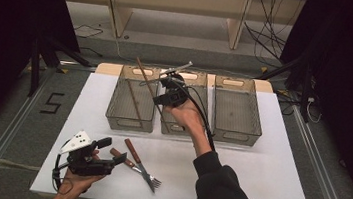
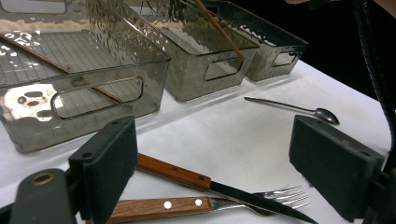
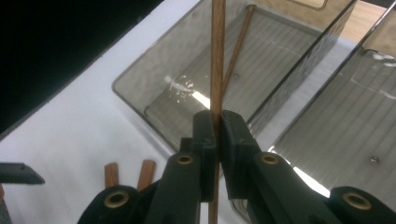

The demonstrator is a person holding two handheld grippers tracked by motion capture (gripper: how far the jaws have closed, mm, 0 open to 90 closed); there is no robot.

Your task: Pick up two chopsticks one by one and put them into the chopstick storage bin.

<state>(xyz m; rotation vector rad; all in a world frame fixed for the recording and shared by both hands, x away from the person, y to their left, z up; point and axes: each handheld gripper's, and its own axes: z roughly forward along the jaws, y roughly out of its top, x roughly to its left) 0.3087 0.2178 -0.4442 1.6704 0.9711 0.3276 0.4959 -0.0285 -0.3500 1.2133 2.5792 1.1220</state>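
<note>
Right gripper view: right hand-held gripper (image 3: 217, 140) is clamped tight on a wooden chopstick (image 3: 217, 56), held over the left bin (image 3: 140, 100) where its twin chopstick (image 3: 238, 44) already lies. I'd swing the stick parallel w/ that twin, lower it between the walls, then release. Left hand-held gripper (image 1: 103, 152) sits wide open at 7 o'clock on the tabletop (image 1: 256, 179), near knife (image 1: 120, 157) & fork (image 1: 140, 166); only readable mark is a "5" (image 1: 52, 103) on the floor at 9 o'clock.

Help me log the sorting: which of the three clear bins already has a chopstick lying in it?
The left bin: one chopstick lies on its floor. The middle bin and right bin hold none; the second chopstick is clamped in the right gripper.
</note>
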